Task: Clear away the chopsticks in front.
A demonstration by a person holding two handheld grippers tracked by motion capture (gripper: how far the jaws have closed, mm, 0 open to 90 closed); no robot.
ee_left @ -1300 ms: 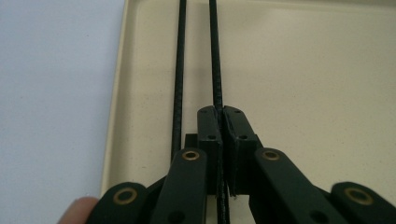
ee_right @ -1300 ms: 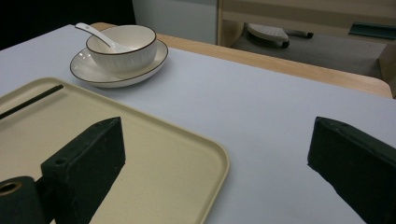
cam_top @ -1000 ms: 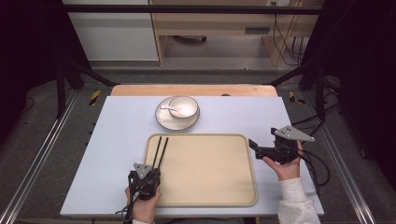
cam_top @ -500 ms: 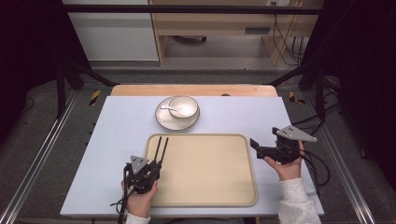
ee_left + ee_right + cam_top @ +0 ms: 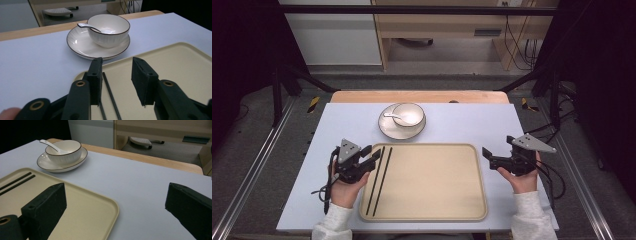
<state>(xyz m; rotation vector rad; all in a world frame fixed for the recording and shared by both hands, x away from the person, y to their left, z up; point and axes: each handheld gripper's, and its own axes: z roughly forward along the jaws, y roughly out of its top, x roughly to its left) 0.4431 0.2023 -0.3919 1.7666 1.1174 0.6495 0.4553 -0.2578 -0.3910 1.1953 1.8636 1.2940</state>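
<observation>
A beige tray (image 5: 432, 185) lies on the near middle of the table (image 5: 452, 125), which carries a pale blue-white cover. Two black chopsticks (image 5: 379, 180) lie side by side along the tray's left edge, running near to far, close to each other and roughly parallel. Beyond the tray's far edge, a little left of centre, stands a white plate (image 5: 388, 129) with a dark rim; a white bowl (image 5: 408, 114) sits on it, and a white spoon (image 5: 391, 116) rests in the bowl with its handle out over the left rim. The left gripper (image 5: 371, 156) is held in a hand (image 5: 344, 187) just left of the tray's far left corner, over the tray's left rim; in the left gripper view its jaws stand moderately apart with nothing between them, the chopsticks (image 5: 110, 96) lying on the tray (image 5: 180, 72) below and between them, the bowl (image 5: 108, 30) and plate (image 5: 80, 43) ahead. The right gripper (image 5: 488, 156) is held in the other hand (image 5: 523, 179) just right of the tray's far right corner, pointing left toward the tray. In the right gripper view its jaws gape wide and empty above the tray's corner (image 5: 95, 212) and the bare cover (image 5: 140, 185), with the bowl (image 5: 63, 150), spoon (image 5: 51, 145) and chopsticks (image 5: 16, 183) farther off to the left.
</observation>
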